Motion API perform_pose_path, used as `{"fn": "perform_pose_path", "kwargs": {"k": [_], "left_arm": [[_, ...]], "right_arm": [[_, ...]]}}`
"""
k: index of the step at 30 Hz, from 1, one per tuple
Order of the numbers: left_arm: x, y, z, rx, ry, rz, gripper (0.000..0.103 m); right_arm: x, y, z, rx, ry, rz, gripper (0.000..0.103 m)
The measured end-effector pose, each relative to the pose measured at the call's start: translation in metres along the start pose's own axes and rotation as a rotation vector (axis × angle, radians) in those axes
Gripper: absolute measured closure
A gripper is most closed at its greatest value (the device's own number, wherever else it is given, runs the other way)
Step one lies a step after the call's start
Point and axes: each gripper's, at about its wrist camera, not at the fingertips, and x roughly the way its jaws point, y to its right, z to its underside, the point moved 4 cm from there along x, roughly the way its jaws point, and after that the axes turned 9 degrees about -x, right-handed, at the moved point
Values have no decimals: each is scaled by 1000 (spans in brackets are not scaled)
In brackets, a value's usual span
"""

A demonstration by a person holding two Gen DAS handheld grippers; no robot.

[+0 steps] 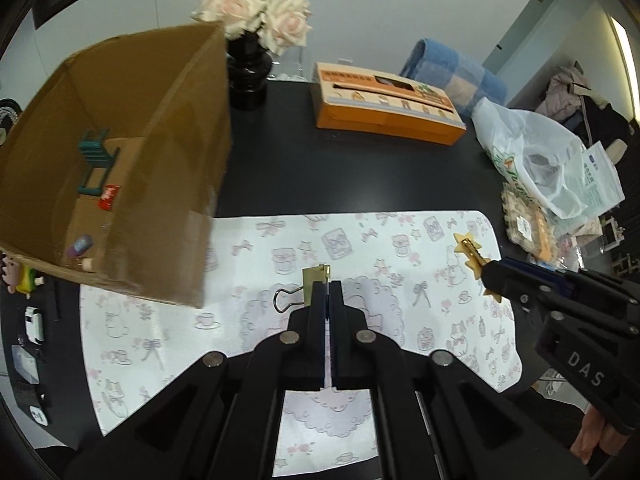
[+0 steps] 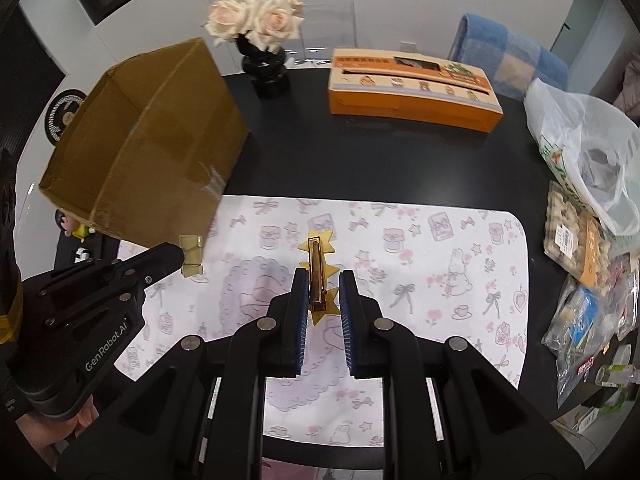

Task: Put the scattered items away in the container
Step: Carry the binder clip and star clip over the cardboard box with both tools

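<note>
Left gripper (image 1: 327, 286) clenched on gold binder clip (image 1: 316, 290), pads pinching the clip body, wire handle sticking out left over the patterned mat (image 1: 400, 280). Same clip seen in right view at the left gripper's tip (image 2: 191, 256), near the base of the cardboard box (image 1: 120, 152). Whether clip is lifted or touching the mat: cannot tell.

Right gripper (image 2: 323, 292) released, fingers straddling the star hair clip (image 2: 318, 276) lying on the mat; left pad close to or touching the clip's metal bar, right pad apart. Not yet grasped.

Box tilted, open mouth facing the left camera; already holding a teal toy chair (image 1: 94, 160), a red packet (image 1: 109, 196), 2 small bits near the front lip.

Doing it well, as judged:
- Close right fingers squarely on the metal bar, not on the thin star tips; likely to slip or twist otherwise.
- Centre the clip between pads first; off-centre now.
- Lift straight up before moving toward the box, avoid dragging the mat.
- Carry binder clip over the box lip and well inside before releasing; drop at the edge risks rolling back out.
- Keep both grippers apart during the move to the box opening.
</note>
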Motion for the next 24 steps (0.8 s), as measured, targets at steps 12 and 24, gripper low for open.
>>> {"fn": "perform_pose_path", "kwargs": {"k": [12,24], "left_arm": [[-51,-56,-23,-21,94,-88,102],[-76,-113,-49,-71,136,-115,102]], "right_arm": [[-21,-86,-33,-105,50,-32,87],[-18,-144,-64,-164,68,-70,87]]}}
